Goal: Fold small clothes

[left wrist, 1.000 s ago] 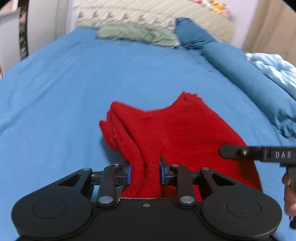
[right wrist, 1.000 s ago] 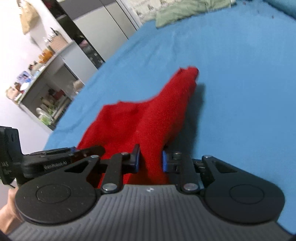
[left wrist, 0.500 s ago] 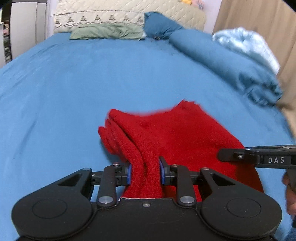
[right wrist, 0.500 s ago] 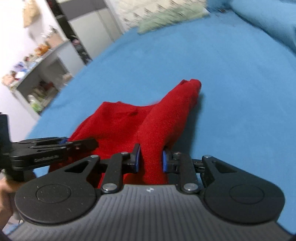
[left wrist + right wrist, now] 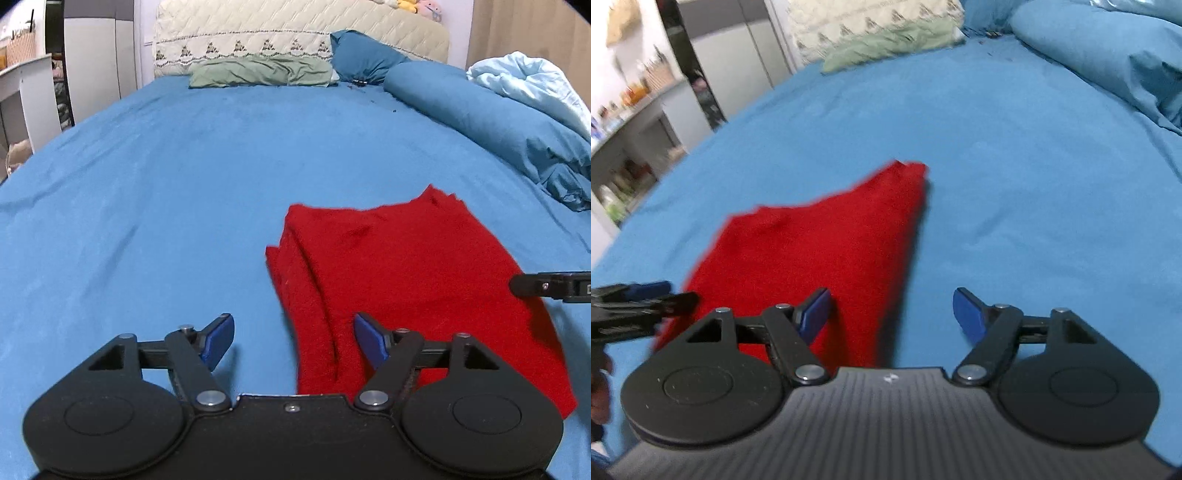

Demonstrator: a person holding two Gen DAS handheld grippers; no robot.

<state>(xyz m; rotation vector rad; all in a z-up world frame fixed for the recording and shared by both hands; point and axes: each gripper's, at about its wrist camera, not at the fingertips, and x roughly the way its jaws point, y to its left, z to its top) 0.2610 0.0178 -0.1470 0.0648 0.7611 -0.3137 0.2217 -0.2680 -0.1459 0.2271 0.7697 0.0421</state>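
A folded red knit garment (image 5: 399,266) lies flat on the blue bed sheet (image 5: 166,192). My left gripper (image 5: 293,338) is open, its jaws wide apart at the garment's near left edge, holding nothing. In the right wrist view the garment (image 5: 812,251) lies left of centre. My right gripper (image 5: 892,314) is open over its near right edge, empty. The right gripper's finger (image 5: 546,286) shows at the right edge of the left wrist view. The left gripper's finger (image 5: 639,306) shows at the left of the right wrist view.
A green pillow (image 5: 258,72), a dark blue pillow (image 5: 364,55) and a quilted headboard (image 5: 295,33) are at the far end. A rolled blue duvet (image 5: 491,118) and a pale blue blanket (image 5: 528,81) lie along the right. White furniture (image 5: 22,92) stands left of the bed.
Both grippers were shut on the red garment and have opened, letting it go. The garment now lies flat on the sheet, and both grippers have drawn back a little.
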